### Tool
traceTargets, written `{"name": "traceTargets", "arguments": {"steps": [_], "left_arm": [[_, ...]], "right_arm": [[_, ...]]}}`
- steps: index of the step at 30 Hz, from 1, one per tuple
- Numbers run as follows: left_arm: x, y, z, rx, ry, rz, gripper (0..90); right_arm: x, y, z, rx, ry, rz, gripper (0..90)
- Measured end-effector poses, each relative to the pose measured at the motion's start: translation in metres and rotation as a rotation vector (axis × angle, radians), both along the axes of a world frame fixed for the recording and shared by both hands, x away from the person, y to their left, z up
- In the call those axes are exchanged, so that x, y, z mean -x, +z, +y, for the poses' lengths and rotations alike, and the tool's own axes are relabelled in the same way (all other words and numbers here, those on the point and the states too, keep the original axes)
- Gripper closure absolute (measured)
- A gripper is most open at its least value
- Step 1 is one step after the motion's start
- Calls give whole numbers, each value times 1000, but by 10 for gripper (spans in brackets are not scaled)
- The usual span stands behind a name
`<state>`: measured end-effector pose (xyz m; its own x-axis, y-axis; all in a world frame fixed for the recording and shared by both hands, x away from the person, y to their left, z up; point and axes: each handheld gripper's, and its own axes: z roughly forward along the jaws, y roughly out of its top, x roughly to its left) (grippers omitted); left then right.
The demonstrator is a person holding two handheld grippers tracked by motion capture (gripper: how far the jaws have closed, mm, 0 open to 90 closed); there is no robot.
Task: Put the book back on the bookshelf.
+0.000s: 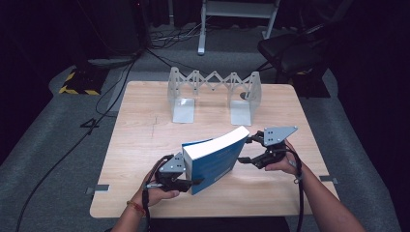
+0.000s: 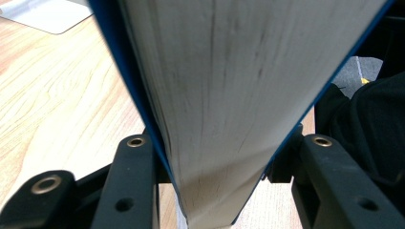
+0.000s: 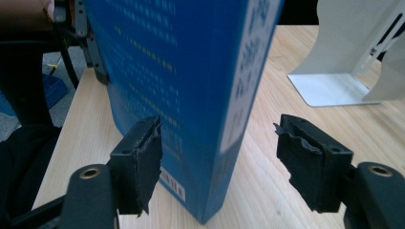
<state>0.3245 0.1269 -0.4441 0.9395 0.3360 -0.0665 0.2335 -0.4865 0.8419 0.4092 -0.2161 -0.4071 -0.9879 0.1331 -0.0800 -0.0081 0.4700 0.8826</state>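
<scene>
The left gripper pinches the book, tilted up near the table's front edge. The right gripper straddles its spine end, jaws spread, not touching.

Bright lit table, dark surroundings, blurred close-ups.

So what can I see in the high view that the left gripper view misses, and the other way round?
The high view takes in the whole table, the white expanding bookend rack at its far side, both of the person's forearms, and the right gripper with its jaws apart beside the blue book. The left gripper view gives a close look at the book's page edges, squeezed between the left gripper's own jaws. Both show the blue book, the light wooden tabletop and the left gripper clamped on the book.
</scene>
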Motion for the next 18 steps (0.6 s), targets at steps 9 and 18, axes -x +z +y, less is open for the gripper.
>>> {"name": "traceTargets", "arguments": {"steps": [9, 18], "left_arm": [[9, 1, 8, -27, 58, -39, 516], [13, 11, 5, 8, 201, -138, 486]], "right_arm": [[0, -6, 21, -39, 31, 34, 357], [2, -5, 8, -55, 48, 40, 497]]}}
